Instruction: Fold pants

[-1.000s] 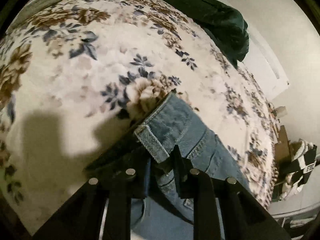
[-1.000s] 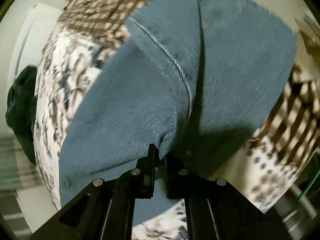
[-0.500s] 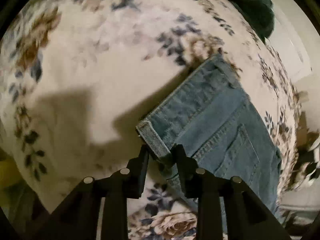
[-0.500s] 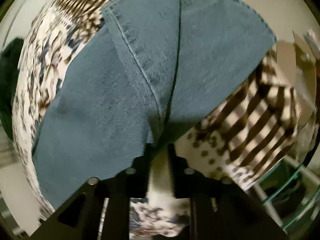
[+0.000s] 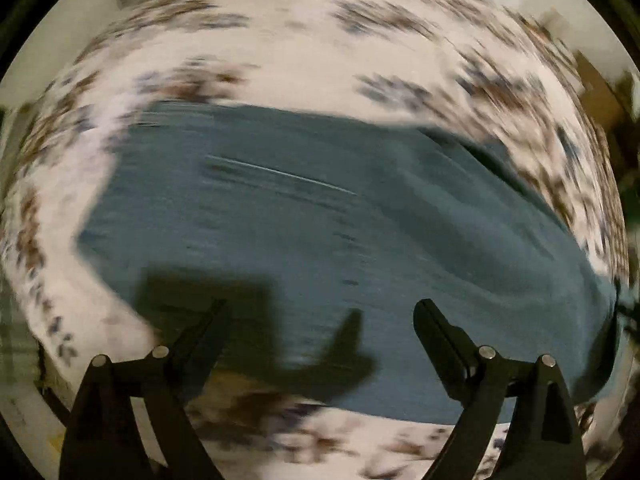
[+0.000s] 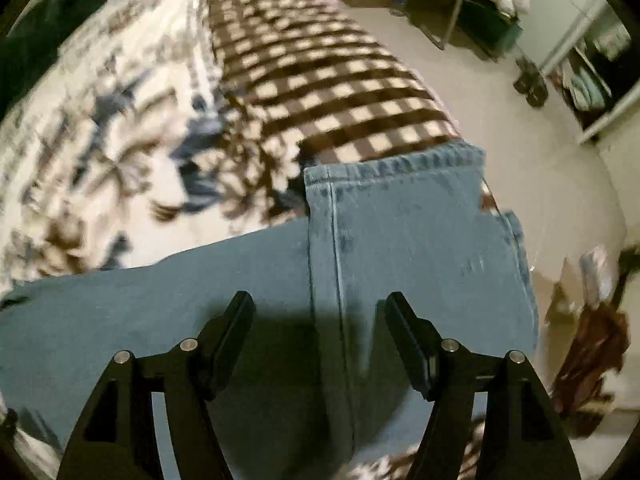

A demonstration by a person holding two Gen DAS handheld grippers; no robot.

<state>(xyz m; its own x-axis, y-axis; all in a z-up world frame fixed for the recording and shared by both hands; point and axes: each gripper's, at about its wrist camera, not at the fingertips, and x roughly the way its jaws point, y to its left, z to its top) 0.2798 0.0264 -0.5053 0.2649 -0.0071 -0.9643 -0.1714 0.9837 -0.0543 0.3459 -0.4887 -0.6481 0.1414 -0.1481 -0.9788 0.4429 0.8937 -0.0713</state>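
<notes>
- The jeans (image 5: 320, 240) lie flat on the floral bedspread (image 5: 280, 60), spread across the middle of the left view. In the right view the jeans (image 6: 400, 248) show a hemmed leg end lying over a second denim layer, near the foot of the bed.
- Change: half a second ago each gripper was clamped on a denim edge. Now both have let go and hold nothing.
- Left gripper (image 5: 320, 308): fingers spread wide, above the cloth, apart from it. Its shadow falls on the denim below. This view is heavily motion-blurred, so seams and edges cannot be read.
- Right gripper (image 6: 320, 300): fingers spread wide, straddling the leg seam from above. Contact with the cloth cannot be confirmed.
- Meaning, as a judgement: one fold has been laid and released. The garment appears doubled, leg over leg or leg over seat; which cannot be told.
- Next step, as a judgement: re-grip the folded edge for a further fold. Denim is stiff and should hold the crease.
- Surroundings: a checked blanket (image 6: 320, 80) lies beyond the hem. A dark green item (image 6: 40, 32) sits at the bed's far corner. The floor (image 6: 500, 120) lies to the right.
</notes>
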